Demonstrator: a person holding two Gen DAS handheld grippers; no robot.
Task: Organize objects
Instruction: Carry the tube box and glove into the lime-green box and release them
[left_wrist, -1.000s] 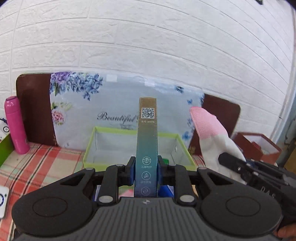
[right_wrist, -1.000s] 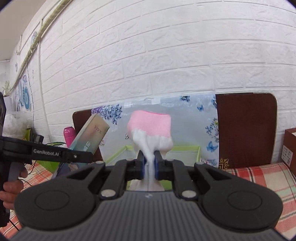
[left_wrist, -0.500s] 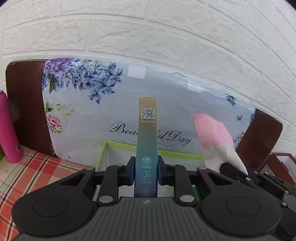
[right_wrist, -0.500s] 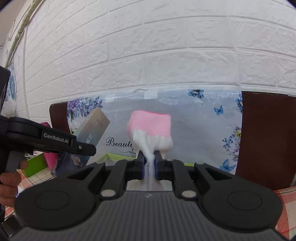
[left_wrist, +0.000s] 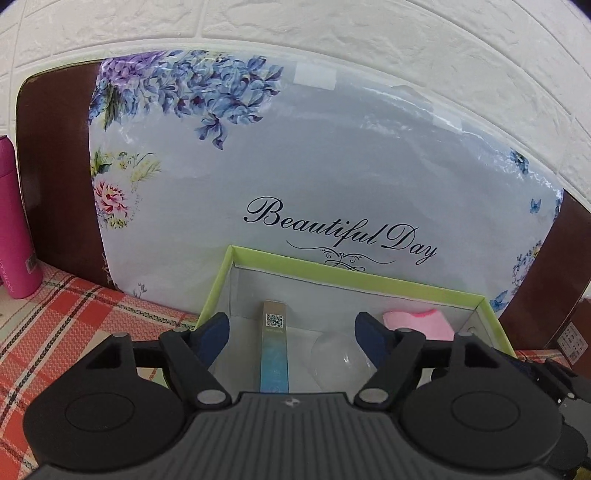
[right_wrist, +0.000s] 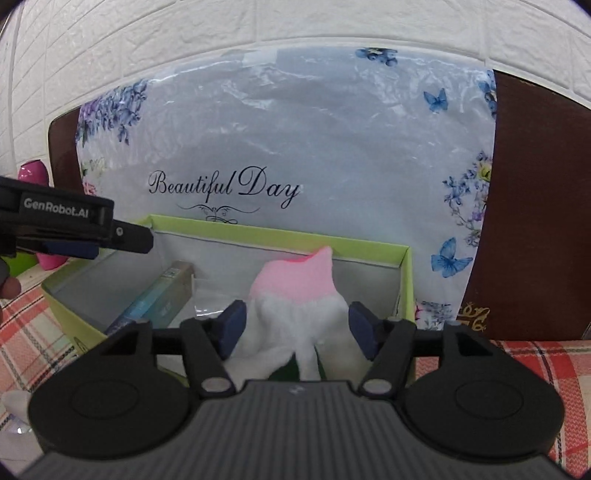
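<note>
Both grippers' fingers spread wide, gripping nothing: left gripper (left_wrist: 291, 334) over the slim carton (left_wrist: 274, 350), right gripper (right_wrist: 295, 326) around the glove (right_wrist: 295, 295), both inside the green box (right_wrist: 280, 236).

The floral bag (left_wrist: 332, 184) behind the green box carries the words "Beautiful Day" in black script. The left gripper (right_wrist: 122, 236), seen from the right wrist camera, bears "GenRobot.AI" in white letters. The slim carton (left_wrist: 274, 350) shows a QR code; its small print cannot be read.
</note>
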